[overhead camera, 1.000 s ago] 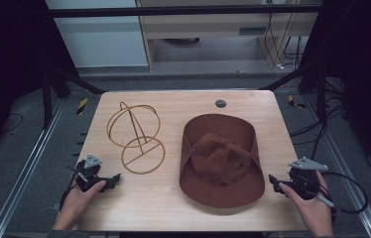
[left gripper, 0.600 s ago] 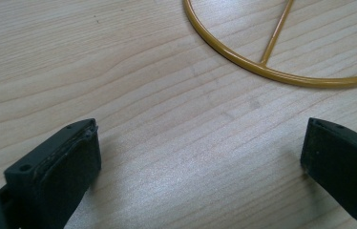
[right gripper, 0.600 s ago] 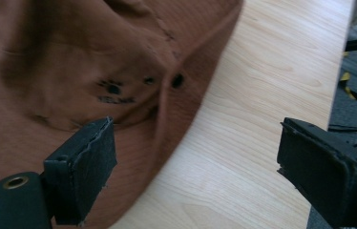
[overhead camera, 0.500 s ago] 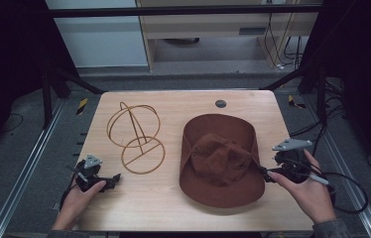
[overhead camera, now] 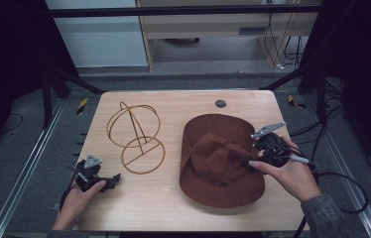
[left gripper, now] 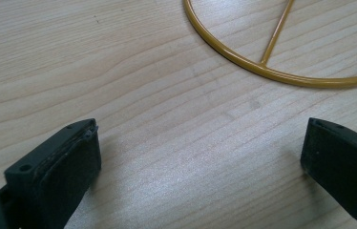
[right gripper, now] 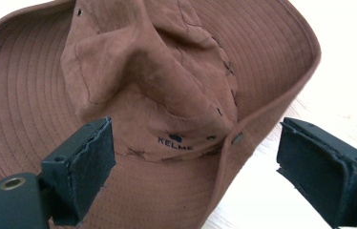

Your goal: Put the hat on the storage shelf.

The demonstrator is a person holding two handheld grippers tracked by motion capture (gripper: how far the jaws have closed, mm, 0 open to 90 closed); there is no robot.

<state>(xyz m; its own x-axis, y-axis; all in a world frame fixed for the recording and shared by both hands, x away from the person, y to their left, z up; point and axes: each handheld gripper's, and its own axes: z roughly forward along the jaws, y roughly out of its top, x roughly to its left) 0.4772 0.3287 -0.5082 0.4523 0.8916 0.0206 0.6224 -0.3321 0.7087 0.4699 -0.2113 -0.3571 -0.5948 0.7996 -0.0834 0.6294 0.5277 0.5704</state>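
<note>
Right gripper (overhead camera: 251, 164) spread wide over the brown bucket hat (overhead camera: 219, 159), nothing grasped.

The soft, stitched hat with its crumpled crown and "KELME" print is seen lying on the right of the pale wooden table (overhead camera: 173, 208). The left gripper (overhead camera: 115, 177), also spread and empty, is rested just beside the yellow wire hat stand (overhead camera: 136, 137), whose thin round hoops are kept apart from the hat.

right tongs (overhead camera: 251, 162) moved in over hat (overhead camera: 218, 158) brim
</note>
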